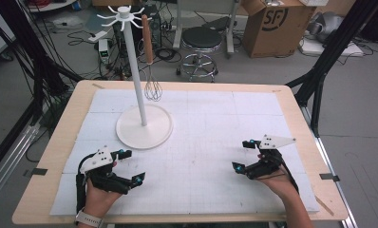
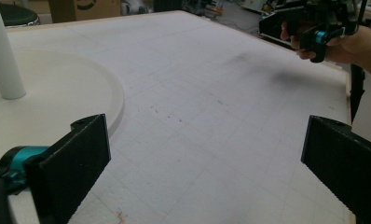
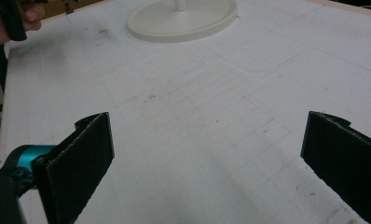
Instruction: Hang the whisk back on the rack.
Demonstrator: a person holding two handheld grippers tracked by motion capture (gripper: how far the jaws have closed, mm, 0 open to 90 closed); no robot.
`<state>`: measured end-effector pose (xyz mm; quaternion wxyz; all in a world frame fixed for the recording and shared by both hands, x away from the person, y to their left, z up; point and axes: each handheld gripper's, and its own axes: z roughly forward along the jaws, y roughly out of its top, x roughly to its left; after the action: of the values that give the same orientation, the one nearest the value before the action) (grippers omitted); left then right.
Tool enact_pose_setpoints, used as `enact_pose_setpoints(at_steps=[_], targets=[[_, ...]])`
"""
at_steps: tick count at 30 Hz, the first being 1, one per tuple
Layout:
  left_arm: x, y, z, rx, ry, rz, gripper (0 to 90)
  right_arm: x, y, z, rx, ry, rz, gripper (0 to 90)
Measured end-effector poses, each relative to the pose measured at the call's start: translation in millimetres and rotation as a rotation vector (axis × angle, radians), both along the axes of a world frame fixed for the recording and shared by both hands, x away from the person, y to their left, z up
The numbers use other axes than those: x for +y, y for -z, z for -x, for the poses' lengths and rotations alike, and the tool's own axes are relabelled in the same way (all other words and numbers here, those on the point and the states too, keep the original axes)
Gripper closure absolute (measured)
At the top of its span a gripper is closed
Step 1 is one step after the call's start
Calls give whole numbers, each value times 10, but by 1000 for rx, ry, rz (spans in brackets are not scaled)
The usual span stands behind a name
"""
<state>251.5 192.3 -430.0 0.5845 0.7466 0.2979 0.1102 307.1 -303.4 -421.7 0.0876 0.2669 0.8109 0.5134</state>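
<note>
Whisk (image 1: 151, 71) hangs by its wooden handle from a hook on the stand (image 1: 143, 126), far left of surface (image 1: 215, 142) | left tongs (image 1: 128, 166) wide, empty, nearest stand | right tongs (image 1: 244, 156) wide, empty, well apart.

The right gripper (image 3: 207, 158) holds its two black jaws wide apart above the white mat (image 3: 211, 102). At twelve o'clock sits the stand's round base (image 3: 183, 21); at ten o'clock, a hand (image 3: 6, 23).
</note>
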Motion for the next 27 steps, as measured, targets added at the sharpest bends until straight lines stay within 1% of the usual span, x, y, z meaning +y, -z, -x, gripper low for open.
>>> enact_pose_setpoints(at_steps=[5,7,8,15,18,20,22,25,27], targets=[[26,10,15,3,-2,-4,17,9,45,-43,10,4,3,15],[39,11,21,2,-3,0,17,30,60,-46,13,2,16,15],[40,14,24,3,-5,0,17,41,66,-43,20,1,21,15],[53,15,41,2,2,-8,17,66,86,-29,28,7,35,15],[53,11,33,-2,-1,8,17,67,76,-11,25,9,35,15],[52,10,28,-2,0,4,17,62,79,-6,21,14,43,15],[49,8,25,-1,-1,5,17,50,91,5,27,16,33,15],[43,4,18,-3,0,8,17,38,108,15,36,22,37,15],[33,4,15,-1,-1,9,17,33,110,17,34,23,38,15]])
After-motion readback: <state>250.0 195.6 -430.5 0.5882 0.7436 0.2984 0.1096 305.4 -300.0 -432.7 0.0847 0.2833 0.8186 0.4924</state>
